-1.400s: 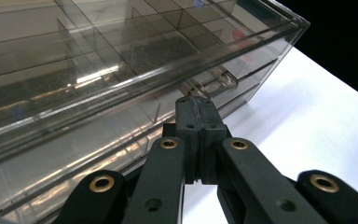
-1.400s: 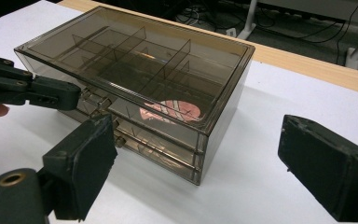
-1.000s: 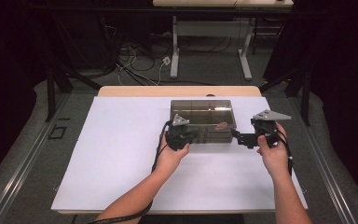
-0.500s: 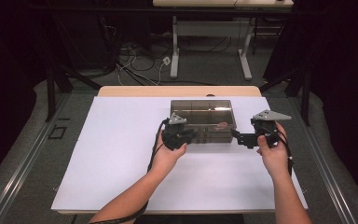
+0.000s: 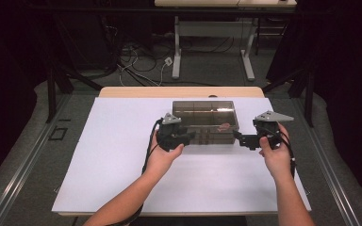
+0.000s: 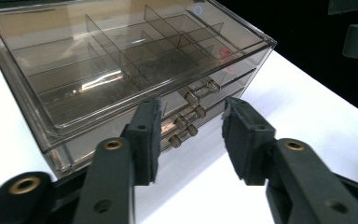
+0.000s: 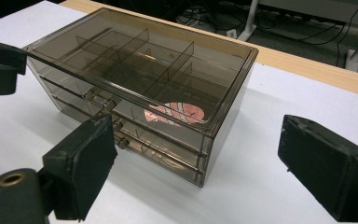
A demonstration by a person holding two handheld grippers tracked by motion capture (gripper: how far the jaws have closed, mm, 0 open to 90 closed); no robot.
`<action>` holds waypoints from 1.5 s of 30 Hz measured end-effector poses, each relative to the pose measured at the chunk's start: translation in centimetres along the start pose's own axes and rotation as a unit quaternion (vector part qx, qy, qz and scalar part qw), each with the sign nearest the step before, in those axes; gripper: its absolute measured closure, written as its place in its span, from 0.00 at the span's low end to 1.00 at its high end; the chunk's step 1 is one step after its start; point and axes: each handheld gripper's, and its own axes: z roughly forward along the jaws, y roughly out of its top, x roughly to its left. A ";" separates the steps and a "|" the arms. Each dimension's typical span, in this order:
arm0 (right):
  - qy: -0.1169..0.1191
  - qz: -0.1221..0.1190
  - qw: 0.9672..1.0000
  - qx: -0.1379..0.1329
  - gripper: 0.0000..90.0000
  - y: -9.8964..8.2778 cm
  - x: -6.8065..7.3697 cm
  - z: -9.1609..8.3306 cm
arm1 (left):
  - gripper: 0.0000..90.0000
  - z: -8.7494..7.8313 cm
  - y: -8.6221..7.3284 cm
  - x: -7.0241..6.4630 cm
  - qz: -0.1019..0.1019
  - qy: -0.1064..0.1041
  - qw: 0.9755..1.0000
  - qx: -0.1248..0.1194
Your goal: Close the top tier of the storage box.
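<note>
- The left gripper [image 5: 194, 137] sat at the box's front left corner; its jaws had just been opening and stood apart with nothing between them, the drawer knobs [image 6: 186, 122] just beyond the pads [image 6: 150, 135]
- The smoky clear box [image 5: 202, 110] stood on the white mat [image 5: 99, 179] near the desk's far edge, right of centre, its drawers shut
- A pink round thing [image 7: 179, 113] lay in a compartment at the box's right end
- The right gripper [image 5: 241, 138] hung at the box's front right corner, jaws wide apart, gripping nothing
</note>
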 end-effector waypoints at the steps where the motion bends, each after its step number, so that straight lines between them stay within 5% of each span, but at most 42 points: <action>1: 0.000 0.001 1.000 0.000 0.12 0.0 0.0 0.0 | 0.60 -0.1 0.0 0.0 -0.002 0.001 1.000 -0.001; 30: 0.009 -0.009 1.000 0.007 0.12 0.3 1.1 0.3 | 0.02 -4.7 -0.2 2.0 0.010 0.048 0.999 -0.012; 36: 0.011 -0.014 1.000 0.007 0.12 0.5 1.2 0.3 | 0.01 -5.9 -0.7 2.7 -0.008 0.044 0.999 -0.028; 41: 0.016 -0.010 1.000 0.008 0.12 0.6 1.5 0.6 | 0.01 -7.0 -1.1 3.4 0.006 0.047 0.998 -0.029; 45: 0.012 -0.013 1.000 0.014 0.12 0.7 1.5 0.9 | 0.01 -7.9 -1.4 3.9 -0.003 0.040 0.998 -0.040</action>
